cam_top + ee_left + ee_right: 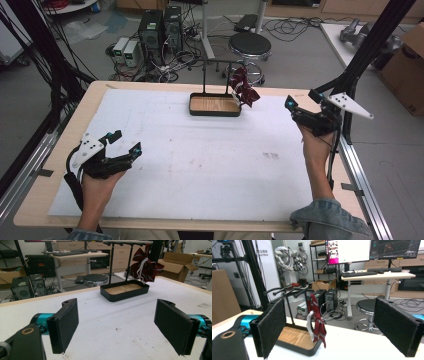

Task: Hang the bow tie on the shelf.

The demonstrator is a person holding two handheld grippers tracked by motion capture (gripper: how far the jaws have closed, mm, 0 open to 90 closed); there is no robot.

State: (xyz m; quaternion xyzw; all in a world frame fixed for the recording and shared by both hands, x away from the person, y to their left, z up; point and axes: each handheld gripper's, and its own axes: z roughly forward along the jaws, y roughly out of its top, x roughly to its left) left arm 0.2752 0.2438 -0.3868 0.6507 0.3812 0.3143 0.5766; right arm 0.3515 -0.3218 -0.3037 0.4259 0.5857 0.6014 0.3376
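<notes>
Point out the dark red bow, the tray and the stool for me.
dark red bow [146, 266], left gripper view, its striped fabric.
tray [215, 113], high view, its near black rim.
stool [249, 46], high view, its round seat.

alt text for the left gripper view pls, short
The left gripper hangs open over a white table mat, its two black padded fingers wide apart with nothing between them. Beyond sits a black tray stand with a wooden floor, a dark red striped bow hanging from its rail.

One tray stand, one dark-red bow, two grippers, one stool.
</notes>
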